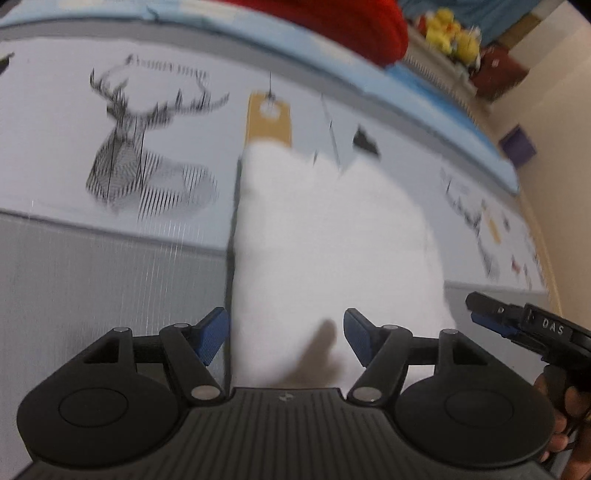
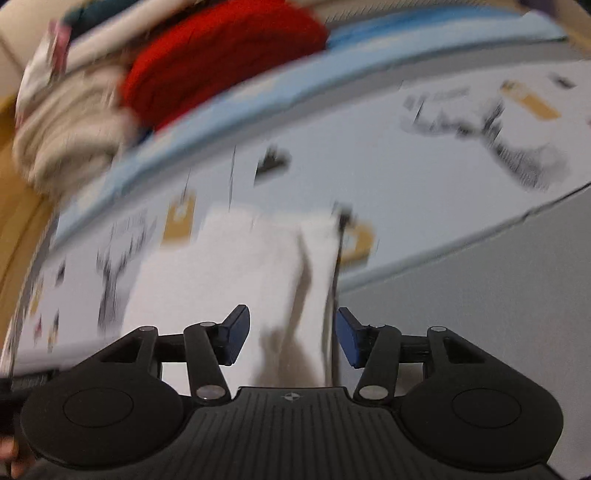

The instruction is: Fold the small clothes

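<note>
A: Near edge, left wrist view. Left tongs (image 1: 284,341): black linkage arms, two blue ribbed pads, jaws standing apart, nothing pinched. White cloth (image 1: 332,240) starts between the pads and runs up the middle of the frame. Soft, fuzzy nap, roughly rectangular, motion-blurred.

B: Right wrist view, same story. Right tongs (image 2: 291,339) gaping, two blue pads, neither pressing on the cloth (image 2: 236,266). The cloth lies flat just ahead of them, centre-left, with one vertical crease near its right edge.

A: Right tongs (image 1: 491,314) also show at my lower right, beside the cloth's corner, with a hand (image 1: 565,406) on the grip.

B: Surface under it: a pale printed sheet (image 2: 369,170), smooth, with a grey band toward the near side.

A: One line-drawn stag head (image 1: 144,147) upper left on the print; one tan tag shape (image 1: 267,118) just past the cloth's far edge.

B: Far back, upper left: one red knitted heap (image 2: 221,59), one cream bundle (image 2: 70,136) beside it.

A: Yellow plush toys (image 1: 450,33), upper right; blurred, no count possible.
</note>
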{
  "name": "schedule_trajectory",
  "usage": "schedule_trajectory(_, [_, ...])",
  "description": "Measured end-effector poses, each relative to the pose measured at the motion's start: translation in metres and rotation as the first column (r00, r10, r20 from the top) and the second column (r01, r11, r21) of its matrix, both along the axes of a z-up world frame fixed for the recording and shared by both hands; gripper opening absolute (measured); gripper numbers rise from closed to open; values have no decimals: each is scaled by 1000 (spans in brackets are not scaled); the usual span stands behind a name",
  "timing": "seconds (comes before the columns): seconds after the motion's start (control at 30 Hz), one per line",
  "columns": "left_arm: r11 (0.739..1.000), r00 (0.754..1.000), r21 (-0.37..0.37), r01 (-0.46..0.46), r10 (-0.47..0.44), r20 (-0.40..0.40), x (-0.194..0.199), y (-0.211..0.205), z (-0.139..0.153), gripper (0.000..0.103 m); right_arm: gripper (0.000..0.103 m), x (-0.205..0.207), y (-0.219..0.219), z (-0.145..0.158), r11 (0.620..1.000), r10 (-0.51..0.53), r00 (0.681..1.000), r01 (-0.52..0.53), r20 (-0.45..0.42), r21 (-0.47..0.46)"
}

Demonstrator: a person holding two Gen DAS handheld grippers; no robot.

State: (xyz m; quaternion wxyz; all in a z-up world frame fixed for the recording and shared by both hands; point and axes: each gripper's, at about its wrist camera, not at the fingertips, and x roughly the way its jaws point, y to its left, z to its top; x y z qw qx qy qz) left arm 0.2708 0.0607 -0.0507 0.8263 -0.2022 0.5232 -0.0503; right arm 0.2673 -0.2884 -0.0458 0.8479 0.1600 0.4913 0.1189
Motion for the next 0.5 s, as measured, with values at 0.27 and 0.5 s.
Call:
schedule_trajectory(0.27, [996, 996, 54, 71, -68, -64, -15, -8, -21, 53, 6, -10, -1, -21, 996, 53, 993, -60, -107, -66])
schedule_trajectory(0.5, [992, 991, 77, 101, -93, -96, -25, -5, -19, 36, 0, -11, -14, -21, 995, 16, 994, -27, -111, -93])
